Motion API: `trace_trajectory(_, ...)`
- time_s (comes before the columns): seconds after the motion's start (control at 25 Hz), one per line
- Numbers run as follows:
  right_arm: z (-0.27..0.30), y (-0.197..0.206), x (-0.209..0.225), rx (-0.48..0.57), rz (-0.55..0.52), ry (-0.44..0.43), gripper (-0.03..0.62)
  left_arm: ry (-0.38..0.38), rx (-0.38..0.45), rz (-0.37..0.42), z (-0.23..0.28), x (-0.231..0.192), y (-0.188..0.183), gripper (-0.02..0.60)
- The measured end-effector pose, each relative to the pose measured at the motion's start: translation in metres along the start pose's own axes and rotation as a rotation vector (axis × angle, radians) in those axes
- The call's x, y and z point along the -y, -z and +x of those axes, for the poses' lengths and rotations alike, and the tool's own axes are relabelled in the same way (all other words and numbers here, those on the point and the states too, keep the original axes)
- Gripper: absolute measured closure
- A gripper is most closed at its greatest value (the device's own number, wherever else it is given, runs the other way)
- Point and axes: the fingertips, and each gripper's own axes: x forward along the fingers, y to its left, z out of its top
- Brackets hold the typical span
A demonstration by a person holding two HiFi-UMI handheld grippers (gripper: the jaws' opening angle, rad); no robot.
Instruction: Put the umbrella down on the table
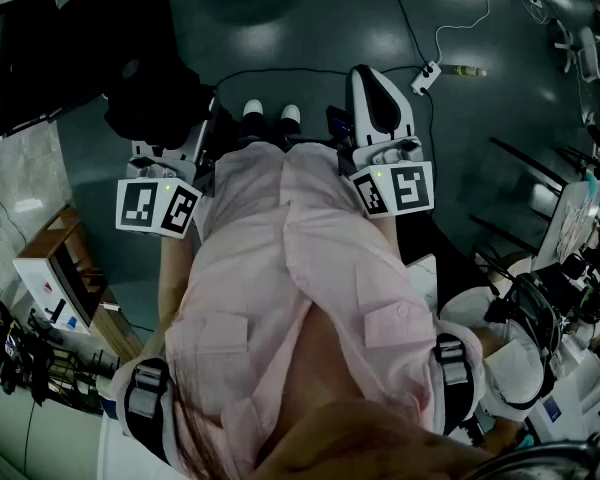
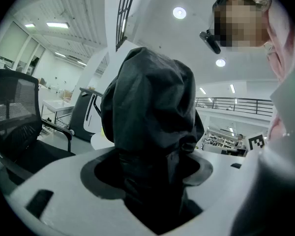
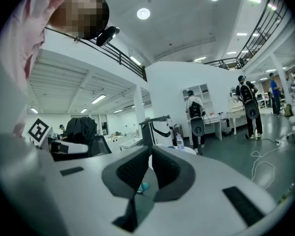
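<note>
Our left tongs [image 2: 152, 159] are clamped wide on the black folded umbrella [image 2: 150, 102], its length running forward out of the jaws, over the floor [image 1: 310, 28]. Right tongs [image 3: 150, 154] closed, empty, alongside. No surface beneath it yet; we reckon the left alone sets it down.

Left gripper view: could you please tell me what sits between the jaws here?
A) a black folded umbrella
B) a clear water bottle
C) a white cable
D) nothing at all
A: the umbrella, a bundle of black fabric, fills the gap between the jaws of the left gripper, and both jaws close against its sides.
</note>
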Motion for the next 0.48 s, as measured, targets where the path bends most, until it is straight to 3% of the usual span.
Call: trace_trajectory(0.48,0.011,-0.006,-0.003,0.028,0.029,-0.012,0.554,0.002,-0.004,-0.013,0.007,-0.012,-0.004,0.268)
